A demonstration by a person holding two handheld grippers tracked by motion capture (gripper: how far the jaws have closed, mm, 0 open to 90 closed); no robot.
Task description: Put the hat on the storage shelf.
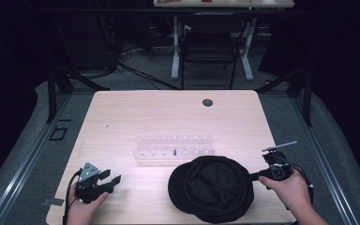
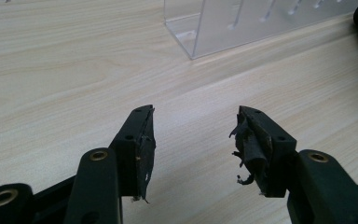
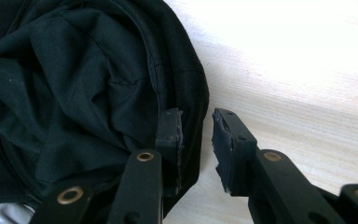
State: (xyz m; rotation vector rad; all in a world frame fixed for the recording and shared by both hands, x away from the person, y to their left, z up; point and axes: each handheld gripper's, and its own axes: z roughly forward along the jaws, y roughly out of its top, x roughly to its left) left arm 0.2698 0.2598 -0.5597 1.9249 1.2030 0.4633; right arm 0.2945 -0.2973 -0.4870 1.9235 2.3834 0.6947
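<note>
A black cap lies upside down near the front of the wooden table, its dark lining facing up. My right gripper reaches in from the cap's right side. In the right gripper view one jaw is inside the cap and the other outside. The rim sits loosely in the gap between them, with no pad pressing on it. My left gripper rests at the front left of the table, well apart from the cap. Its jaws stand open over bare wood.
A clear acrylic rack with small pegs stands just behind the cap, and its corner shows in the left gripper view. A round dark grommet sits near the table's far edge. A chair and a white desk frame stand beyond the table.
</note>
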